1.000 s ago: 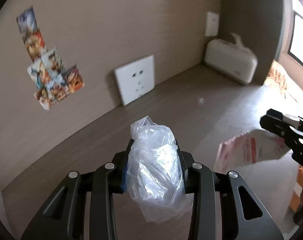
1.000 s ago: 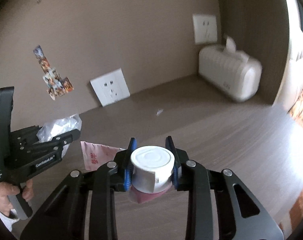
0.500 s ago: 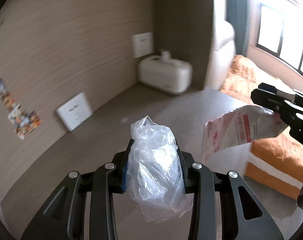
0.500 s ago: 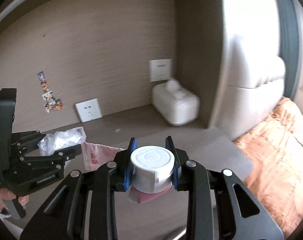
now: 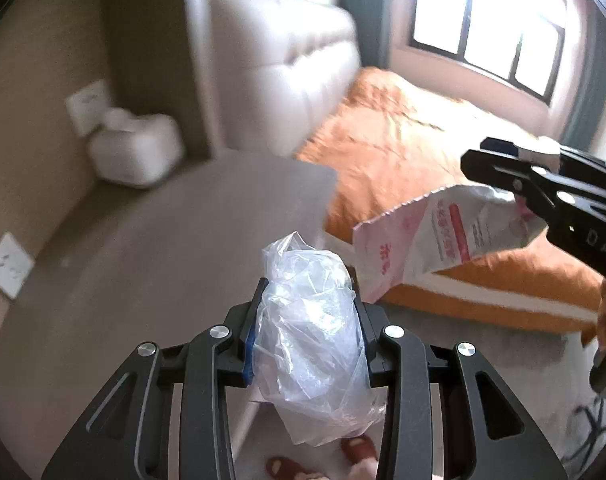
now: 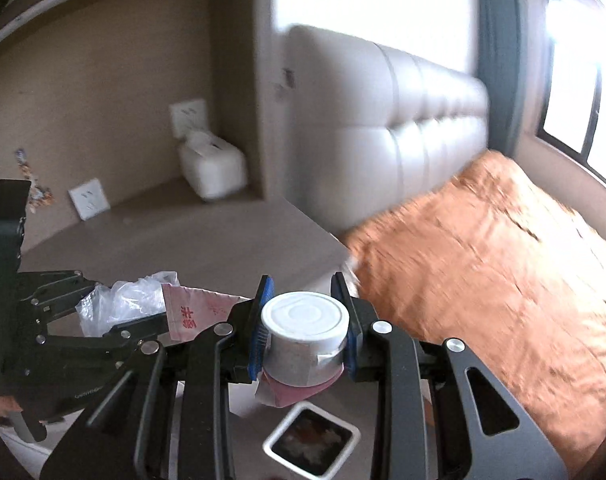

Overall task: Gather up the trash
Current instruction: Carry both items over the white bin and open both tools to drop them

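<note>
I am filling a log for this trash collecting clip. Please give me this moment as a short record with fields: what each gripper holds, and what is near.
left gripper: shut on clear plastic bag, crumpled, held in the air
right gripper: shut on white-lidded cup, with pink-white wrapper caught under the cup
trash bin: white-rimmed, dark inside, directly below the right gripper in the right wrist view
surroundings: orange bed cover, white padded headboard, brown desk top
image quality: background blurred
</note>
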Available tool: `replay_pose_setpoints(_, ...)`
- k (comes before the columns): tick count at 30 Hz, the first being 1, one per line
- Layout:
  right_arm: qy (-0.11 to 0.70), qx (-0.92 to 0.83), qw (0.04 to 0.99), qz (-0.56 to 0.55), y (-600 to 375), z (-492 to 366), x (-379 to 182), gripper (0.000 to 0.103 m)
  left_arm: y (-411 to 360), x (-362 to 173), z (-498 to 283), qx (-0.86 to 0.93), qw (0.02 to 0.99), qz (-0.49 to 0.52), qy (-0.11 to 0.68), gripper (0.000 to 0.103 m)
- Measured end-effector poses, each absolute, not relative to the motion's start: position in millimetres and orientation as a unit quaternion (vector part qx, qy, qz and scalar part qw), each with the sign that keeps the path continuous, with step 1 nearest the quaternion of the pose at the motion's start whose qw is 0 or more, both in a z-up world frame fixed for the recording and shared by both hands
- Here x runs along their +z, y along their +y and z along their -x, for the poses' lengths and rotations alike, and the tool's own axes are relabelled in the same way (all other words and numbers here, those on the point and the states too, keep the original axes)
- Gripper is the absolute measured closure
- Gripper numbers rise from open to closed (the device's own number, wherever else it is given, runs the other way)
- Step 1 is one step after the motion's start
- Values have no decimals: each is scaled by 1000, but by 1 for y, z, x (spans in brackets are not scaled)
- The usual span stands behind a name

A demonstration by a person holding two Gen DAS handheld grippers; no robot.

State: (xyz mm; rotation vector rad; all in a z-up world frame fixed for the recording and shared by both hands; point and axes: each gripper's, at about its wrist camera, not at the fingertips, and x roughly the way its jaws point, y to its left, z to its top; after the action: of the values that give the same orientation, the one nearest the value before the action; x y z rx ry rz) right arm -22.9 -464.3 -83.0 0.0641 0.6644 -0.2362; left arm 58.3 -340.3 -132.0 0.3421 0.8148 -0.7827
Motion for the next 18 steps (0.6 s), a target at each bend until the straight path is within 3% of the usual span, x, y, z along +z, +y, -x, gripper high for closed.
replay_pose_setpoints(10, 386, -163, 906, -53, -521, 51, -172, 72, -407, -228, -20, -417, 771, -195, 441, 67)
replay_pose_setpoints(18, 431, -187, 880, -65, -546, 46, -276, 72, -434, -353, -17, -426, 723, -212, 501, 67)
